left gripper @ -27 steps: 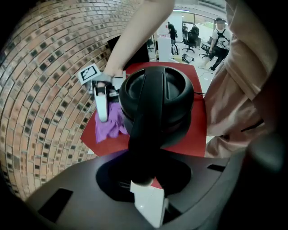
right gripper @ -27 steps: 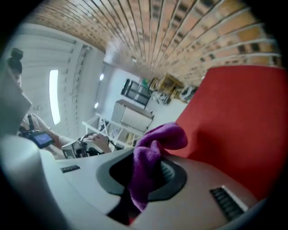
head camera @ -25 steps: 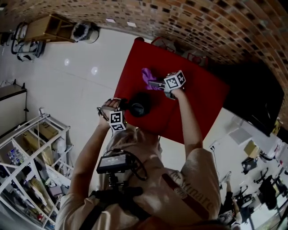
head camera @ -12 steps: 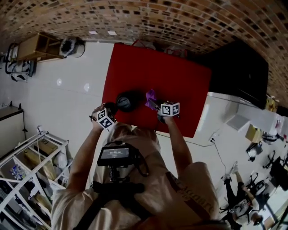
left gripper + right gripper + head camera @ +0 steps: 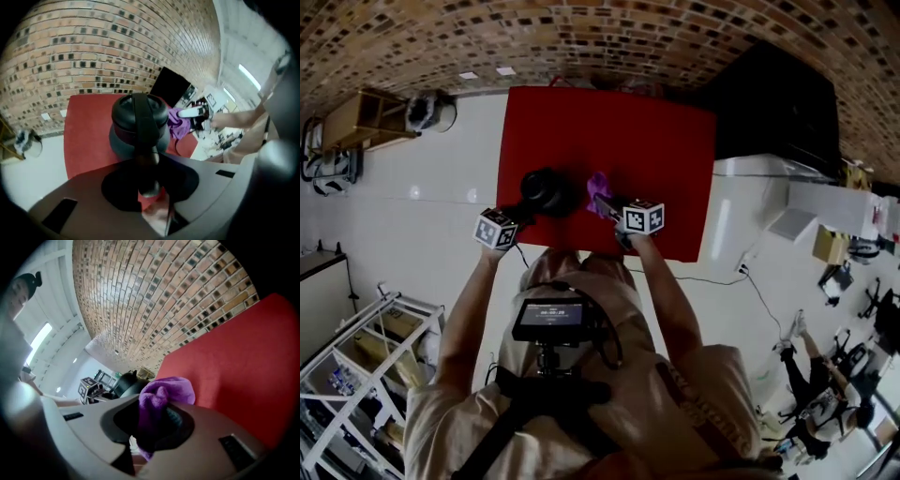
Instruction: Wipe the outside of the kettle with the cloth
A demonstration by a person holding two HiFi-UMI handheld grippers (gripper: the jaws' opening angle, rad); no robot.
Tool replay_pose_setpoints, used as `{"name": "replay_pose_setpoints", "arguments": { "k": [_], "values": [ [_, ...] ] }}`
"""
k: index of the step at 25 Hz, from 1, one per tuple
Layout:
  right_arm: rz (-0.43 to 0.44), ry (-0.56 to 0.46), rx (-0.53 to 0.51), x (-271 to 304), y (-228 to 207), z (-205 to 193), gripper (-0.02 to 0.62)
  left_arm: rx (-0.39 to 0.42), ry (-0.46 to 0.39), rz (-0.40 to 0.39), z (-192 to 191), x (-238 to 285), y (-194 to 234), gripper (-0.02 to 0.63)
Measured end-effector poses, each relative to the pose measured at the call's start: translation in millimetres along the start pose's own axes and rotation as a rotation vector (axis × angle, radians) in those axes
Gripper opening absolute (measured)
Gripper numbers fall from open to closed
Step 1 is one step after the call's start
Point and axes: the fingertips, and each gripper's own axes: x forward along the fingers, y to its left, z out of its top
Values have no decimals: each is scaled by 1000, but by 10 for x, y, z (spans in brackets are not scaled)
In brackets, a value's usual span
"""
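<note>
I take this for a lab or workshop space, not a home; a brick wall (image 5: 609,37) runs behind the red table (image 5: 656,150); the floor (image 5: 422,225) is glossy white tile; a metal rack (image 5: 356,366) crammed with boxes stands at one side; office chairs (image 5: 886,323) and white desks (image 5: 825,202) crowd the other, beside a big black screen (image 5: 778,103).

Patterned brick wall (image 5: 581,37) seen behind red table (image 5: 661,159). Glossy white floor (image 5: 422,225) marked by light reflections. Wooden shelf unit (image 5: 356,117) placed far left, white metal rack (image 5: 356,342) near left, black cabinet (image 5: 778,103) set right of table.
</note>
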Motion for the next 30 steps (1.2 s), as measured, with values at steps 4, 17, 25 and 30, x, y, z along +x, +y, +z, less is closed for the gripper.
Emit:
{"name": "replay_pose_setpoints", "arguments": {
  "k": [4,17,25,30],
  "values": [
    [-16,-70,21,-337,-28,60,86,-140,-87,-109,-3,116,-207,86],
    [-55,-124,55,-669,-22,-47,86,-723,-444,-395,45,602,-211,87],
    [-65,15,-122,-12,391,-203,86,-959,-486,-362,-259,682,89,112],
    [-161,130,-194,540,308,-393,86,-1090,-436,-395,-483,797,87,147]
  ]
}}
